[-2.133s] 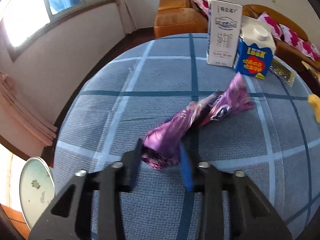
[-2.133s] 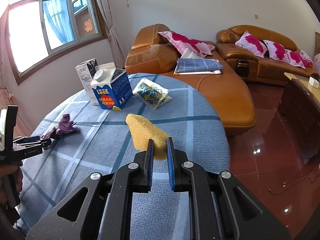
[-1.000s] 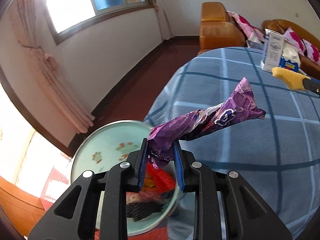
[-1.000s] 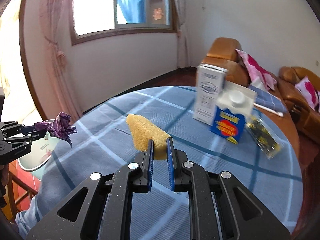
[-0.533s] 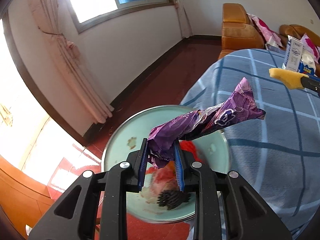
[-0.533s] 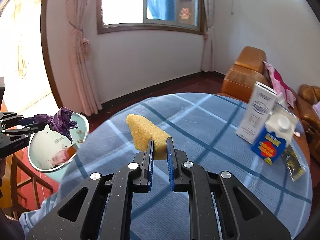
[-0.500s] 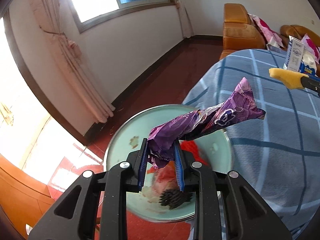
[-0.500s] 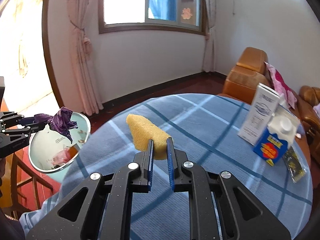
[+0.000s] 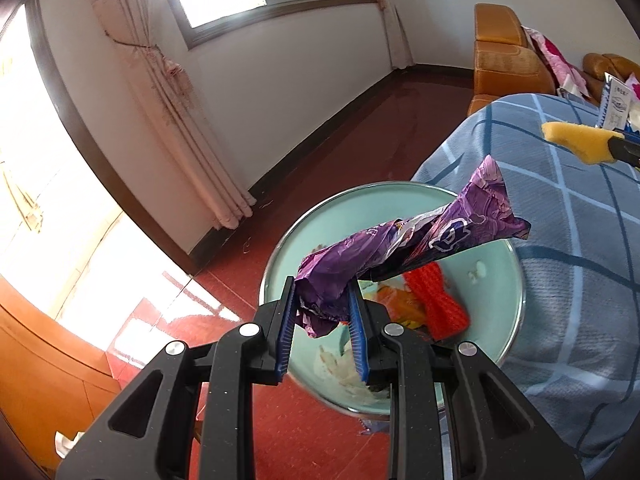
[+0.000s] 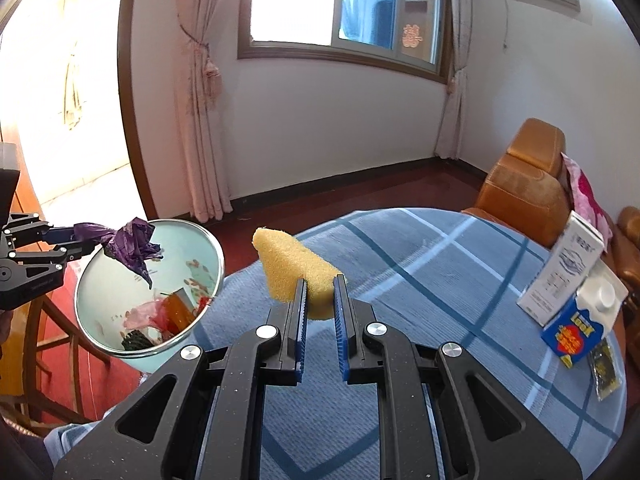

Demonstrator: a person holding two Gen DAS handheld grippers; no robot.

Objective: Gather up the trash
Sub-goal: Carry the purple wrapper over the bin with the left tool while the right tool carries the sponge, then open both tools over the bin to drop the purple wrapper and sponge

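My left gripper (image 9: 322,300) is shut on a crumpled purple wrapper (image 9: 420,240), which hangs in the air over the mint-green bin (image 9: 312,240) beside the table. Red, orange and pale trash lies inside the bin. In the right wrist view the same wrapper (image 10: 134,248) sits over the bin's (image 10: 104,280) rim, held by the left gripper (image 10: 86,242). My right gripper (image 10: 320,292) is shut on a yellow sponge (image 10: 294,270) above the blue checked tablecloth (image 10: 440,280). That sponge (image 9: 576,142) also shows at the right edge of the left wrist view.
A white carton (image 10: 560,276), a blue-and-white milk carton (image 10: 580,324) and a dark foil packet (image 10: 606,368) stand at the table's right side. An orange sofa (image 10: 528,184) with pink cushions lies behind. Red floor, curtains and a wooden chair (image 10: 44,340) surround the bin.
Both grippers swung left, away from the table's middle. The wrapper now hangs over the bin's opening rather than at its edge. The sponge came nearer to the bin. Neither grip changed.
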